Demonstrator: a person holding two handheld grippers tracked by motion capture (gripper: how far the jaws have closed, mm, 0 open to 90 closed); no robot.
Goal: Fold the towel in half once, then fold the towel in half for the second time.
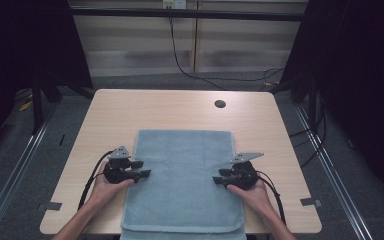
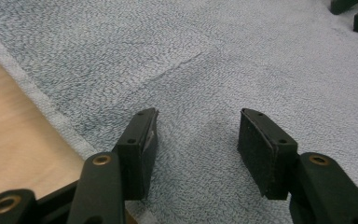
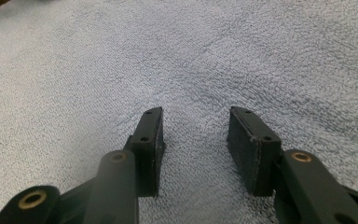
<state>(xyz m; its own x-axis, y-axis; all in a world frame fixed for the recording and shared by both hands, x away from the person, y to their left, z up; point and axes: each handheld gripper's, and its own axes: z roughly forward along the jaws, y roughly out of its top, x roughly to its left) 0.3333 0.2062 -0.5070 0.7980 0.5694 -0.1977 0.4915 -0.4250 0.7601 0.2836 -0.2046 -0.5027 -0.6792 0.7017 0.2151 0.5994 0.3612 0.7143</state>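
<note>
Towel [image 1: 182, 180]: blue-grey terry, lying flat in the lower centre of the high view and running up to mid-frame, near end hanging over the table's [image 1: 180, 107] bottom edge. It looks already doubled: there's a layered edge at the bottom of the frame.

Left gripper [image 1: 141, 169] sits over the towel's left hem at mid-height, jaws roughly half open, nothing between the pads. In the left gripper view both pads [image 2: 142, 154] are low over the pile, hem and bare wood at the frame's left. Right gripper [image 1: 221, 176] mirrors it at the right hem, also about half open and empty, with the towel's edge at the lower right of its view.

My read: grasp setup for a fold. To do it well:
- one pad under the hem, one on top, catch every layer
- close both sides at matching height on the towel
- lift evenly, keep light tension across so the middle doesn't sag
- lay edges flush before letting go
</note>
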